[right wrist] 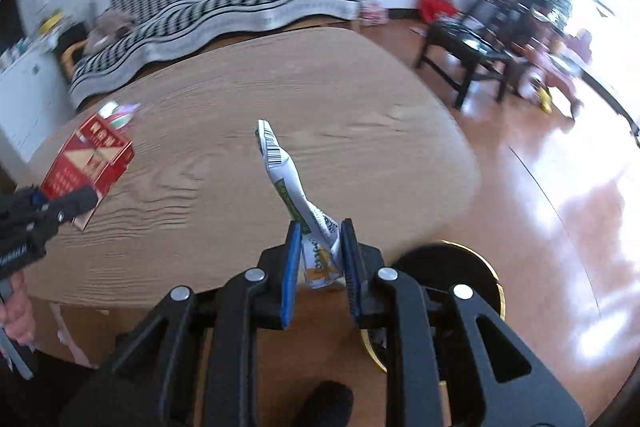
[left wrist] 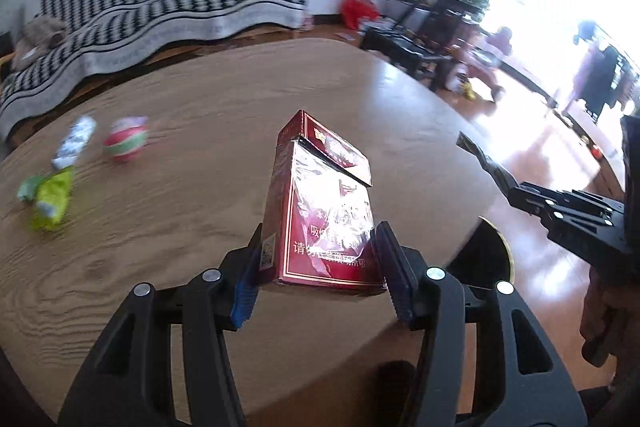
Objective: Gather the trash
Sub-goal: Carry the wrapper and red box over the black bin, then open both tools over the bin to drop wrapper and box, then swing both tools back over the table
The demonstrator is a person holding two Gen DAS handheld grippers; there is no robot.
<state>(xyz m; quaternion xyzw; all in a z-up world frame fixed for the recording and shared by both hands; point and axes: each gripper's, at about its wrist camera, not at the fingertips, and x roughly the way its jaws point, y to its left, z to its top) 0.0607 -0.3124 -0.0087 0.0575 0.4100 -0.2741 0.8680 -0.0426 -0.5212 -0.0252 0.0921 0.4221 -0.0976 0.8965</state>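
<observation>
My left gripper (left wrist: pixel 320 259) is shut on a red cigarette pack (left wrist: pixel 324 203) with its lid ajar, held above the wooden table (left wrist: pixel 200 131). My right gripper (right wrist: pixel 320 247) is shut on a crumpled white wrapper (right wrist: pixel 296 187) with green print and a barcode, held over the table's near right edge. The red pack (right wrist: pixel 88 163) and the left gripper (right wrist: pixel 52 207) also show at the left of the right wrist view. A white wrapper (left wrist: pixel 76 143), a red and green wrapper (left wrist: pixel 126 141) and a yellow-green wrapper (left wrist: pixel 50 199) lie on the table's left part.
A round black bin with a gold rim (right wrist: pixel 448 275) stands on the floor by the table's near right edge. A sofa with a black and white cover (left wrist: pixel 152 11) is behind the table. A dark low table and chairs (right wrist: pixel 472 51) stand to the right.
</observation>
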